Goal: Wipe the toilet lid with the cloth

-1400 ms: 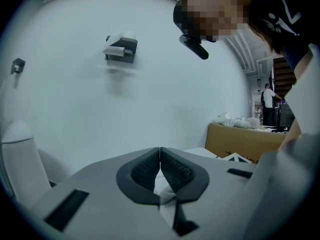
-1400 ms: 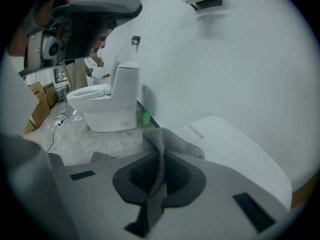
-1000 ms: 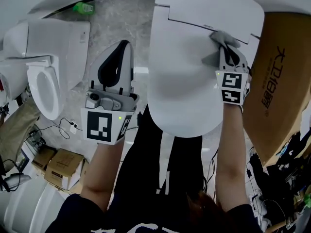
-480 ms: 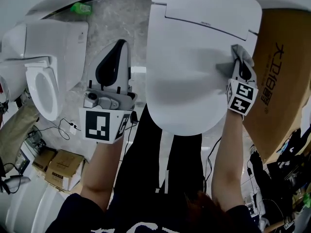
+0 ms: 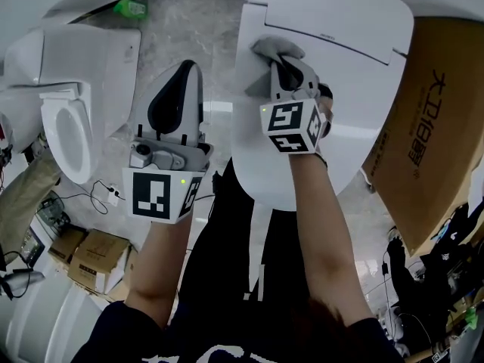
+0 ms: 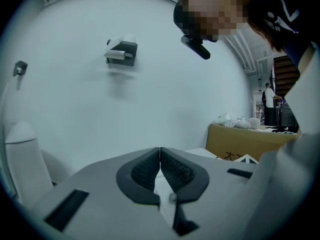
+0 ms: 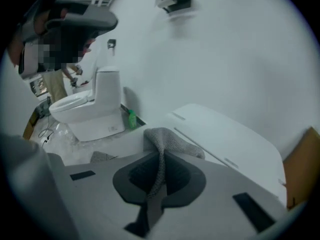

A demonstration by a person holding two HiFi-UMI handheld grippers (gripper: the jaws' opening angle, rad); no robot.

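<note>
Grey cloth (image 5: 274, 50) is hanging pinched between the jaws of the right gripper (image 5: 287, 76). It is bunching out just past their tips and lying against the closed white toilet lid (image 5: 355, 89), near the lid's hinge end. In the right gripper view the cloth (image 7: 162, 144) is running as a folded strip down between the two dark pads. The gripper (image 7: 160, 159) is clamping tightly on it, and the lid (image 7: 225, 134) is stretching away ahead and to the right of the jaws.

The left gripper (image 5: 181, 82) is hovering off to the left of the right one, over the marbled floor (image 5: 178, 29) beside the lid and touching nothing. In its own view its jaws (image 6: 160, 154) are pressing together with nothing between them.

A second toilet (image 5: 68, 127) is standing further left of the left gripper, with its seat showing. A green bottle (image 5: 130, 9) is sitting ahead of that gripper, at the foot of the wall. A large cardboard box (image 5: 427, 142) is lying just to the right of the right gripper, beside the lid's edge.
</note>
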